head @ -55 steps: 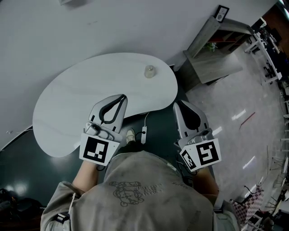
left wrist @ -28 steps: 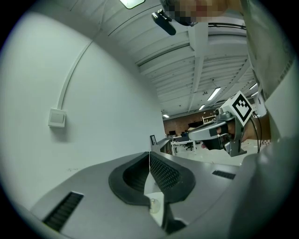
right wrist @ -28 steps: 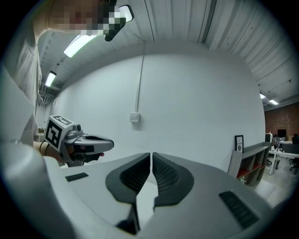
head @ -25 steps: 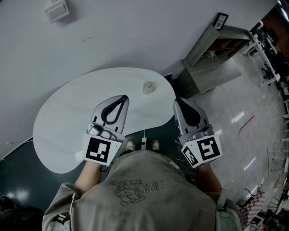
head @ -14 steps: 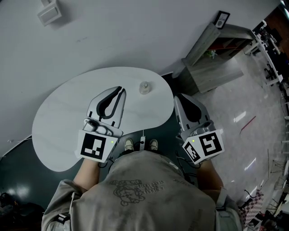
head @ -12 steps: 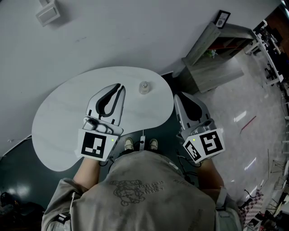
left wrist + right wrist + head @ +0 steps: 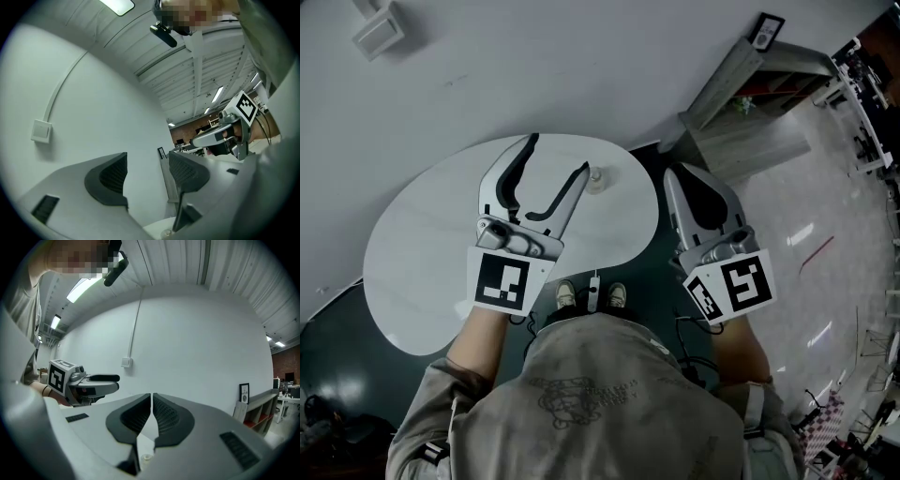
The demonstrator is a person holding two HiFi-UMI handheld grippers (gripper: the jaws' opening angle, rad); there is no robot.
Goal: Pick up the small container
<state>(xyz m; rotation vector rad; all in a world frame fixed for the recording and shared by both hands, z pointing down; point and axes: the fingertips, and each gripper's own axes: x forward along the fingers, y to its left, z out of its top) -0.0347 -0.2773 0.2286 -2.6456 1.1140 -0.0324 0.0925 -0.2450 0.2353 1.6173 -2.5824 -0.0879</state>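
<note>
Two square-coded grippers are recorded: left gripper (image 7: 558, 155) jaws opening, nothing between — right gripper (image 7: 677, 172) jaws clenched, empty; small container (image 7: 595, 177) is seen on bench (image 7: 422, 244) beside left jaw.

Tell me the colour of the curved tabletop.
The tabletop is plain white; the head view shows it best.

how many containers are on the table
1: a small clear container near the table's far right edge. Part of the table is covered, so another could be hidden.
</note>
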